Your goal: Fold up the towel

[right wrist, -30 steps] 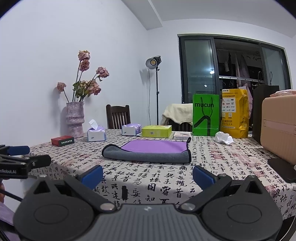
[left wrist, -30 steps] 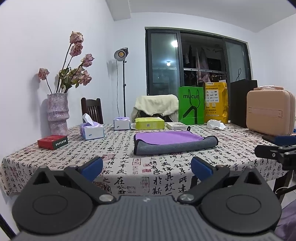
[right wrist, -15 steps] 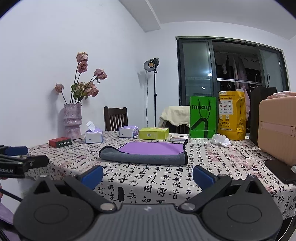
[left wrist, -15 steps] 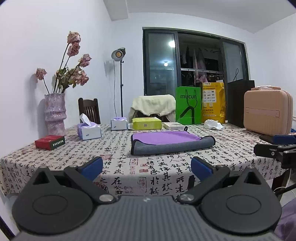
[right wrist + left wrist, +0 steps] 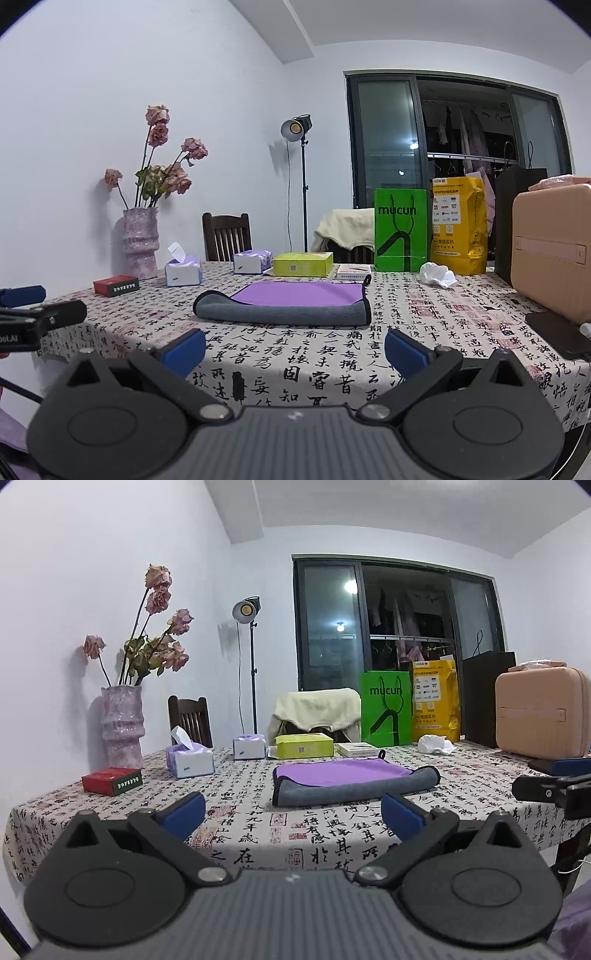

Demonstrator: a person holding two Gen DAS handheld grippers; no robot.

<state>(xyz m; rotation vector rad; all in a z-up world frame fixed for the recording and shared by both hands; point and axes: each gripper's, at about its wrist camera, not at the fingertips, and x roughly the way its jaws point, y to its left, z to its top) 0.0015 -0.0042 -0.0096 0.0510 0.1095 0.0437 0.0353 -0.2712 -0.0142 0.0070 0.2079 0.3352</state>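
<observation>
- The table [image 5: 258, 834] is covered with a cloth printed with black characters and fills the middle of both views.
- At the far right stands a pink case [image 5: 541, 710]; beside it to the left a yellow bag [image 5: 436, 701] and a green bag [image 5: 386, 709].
- The towel [image 5: 351, 781], purple on top and grey at the near fold, lies flat at the table's centre.
- My left claw [image 5: 293, 812] is released, fingers wide apart, at the near edge, apart from the towel.
- My right claw [image 5: 295, 349] is released too, holding nothing.
- A red box [image 5: 112, 781] lies far left.
</observation>
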